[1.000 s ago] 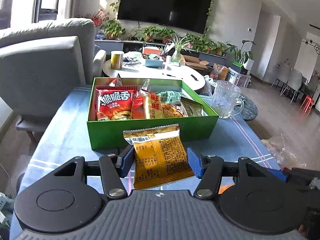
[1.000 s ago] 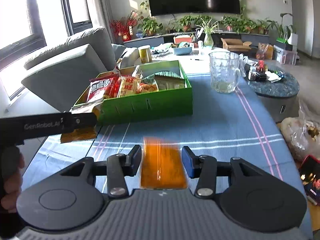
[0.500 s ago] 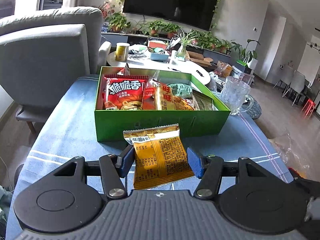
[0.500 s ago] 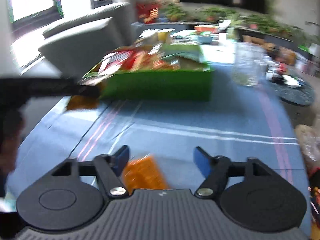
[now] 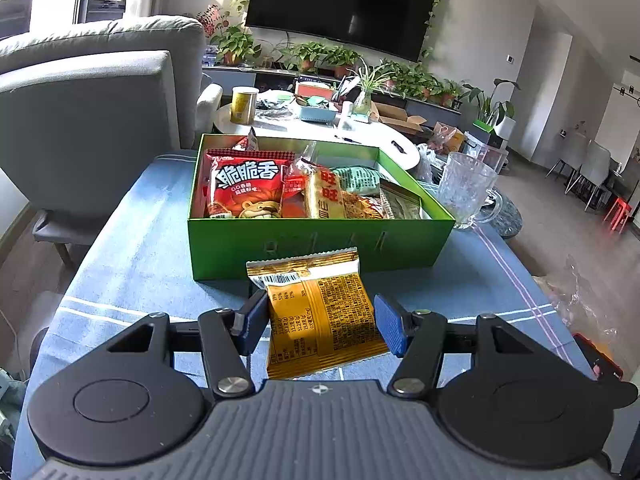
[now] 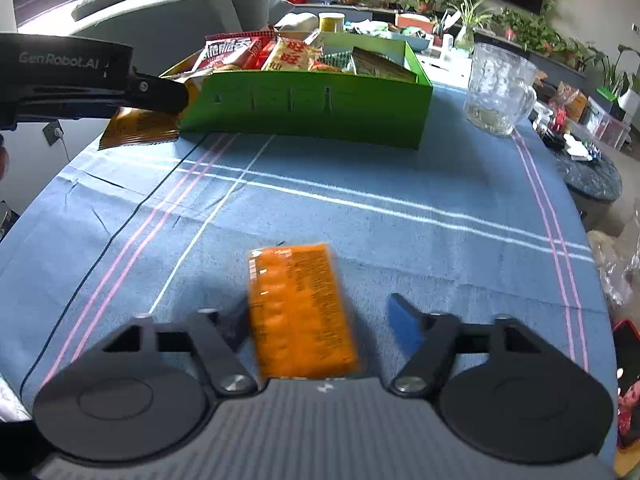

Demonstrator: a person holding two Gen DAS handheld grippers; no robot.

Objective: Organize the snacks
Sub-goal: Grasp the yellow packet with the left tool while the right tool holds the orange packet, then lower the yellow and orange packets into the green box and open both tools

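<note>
Gold foil snack packet (image 5: 322,316), pinched across its width by left gripper (image 5: 320,322), hangs just short of green box (image 5: 320,246) at 12 o'clock. Orange packet (image 6: 300,312) lies loose between spread right gripper (image 6: 320,330) fingers. Risk: box already crowded; packet may snag the near wall or slide out.

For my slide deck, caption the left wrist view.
Left gripper carries a gold foil snack packet toward the green cardboard box.

This is a home living room: a grey sofa (image 5: 92,120), a large wall television (image 5: 340,4), many potted plants (image 5: 320,56) and a table (image 5: 132,248) with a blue cloth.
</note>
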